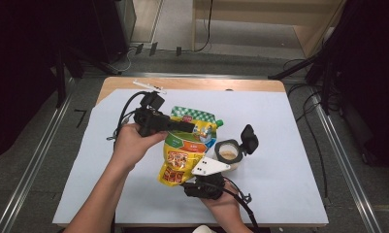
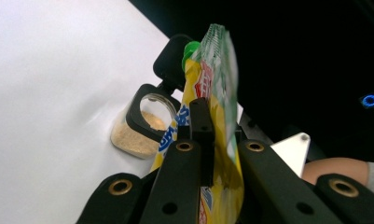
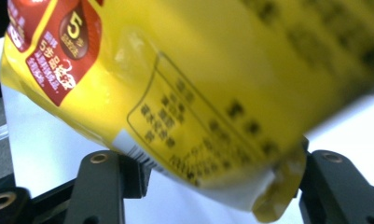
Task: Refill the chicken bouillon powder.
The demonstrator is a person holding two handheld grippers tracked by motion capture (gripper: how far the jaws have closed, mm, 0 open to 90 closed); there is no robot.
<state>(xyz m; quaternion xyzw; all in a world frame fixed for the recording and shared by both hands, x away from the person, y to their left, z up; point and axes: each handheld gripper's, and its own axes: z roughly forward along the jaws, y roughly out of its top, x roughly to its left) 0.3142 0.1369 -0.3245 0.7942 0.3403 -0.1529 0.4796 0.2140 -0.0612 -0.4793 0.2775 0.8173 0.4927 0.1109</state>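
Yellow foil-look pouch [image 1: 185,145] with a green checked top and a green cap [image 1: 219,123] was held off the white-covered counter [image 1: 289,160], tilted so the spout end pointed far-right toward a small open jar [image 1: 228,154] of tan powder. Left gripper [image 1: 185,126] was clamped on the pouch's upper part; in the left gripper view its jaws pinched the pouch [image 2: 217,154] edge-on, with the jar [image 2: 140,128] and its black flip lid [image 2: 171,60] beyond. Right gripper [image 1: 202,182] sat at the pouch's near bottom corner; in the right gripper view the pouch [image 3: 212,84] lay between its jaws, which stood apart on either side of the corner, so it looked spread rather than pinching, though actual contact was hard to judge.

Handling guess: pouch was soft and floppy, contents would shift, film likely slick, so it would sag if held at one point. Best holds looked like the stiffer sealed top seam near the spout, plus support at the bottom seam. Jar seemed light and easy to tip.

Hard to see: print on the pouch was blurred, how full the pouch was couldn't be told, the jar's near side was covered by the right gripper's grey plate [image 1: 210,166], and whether the cap was on tight was unclear.
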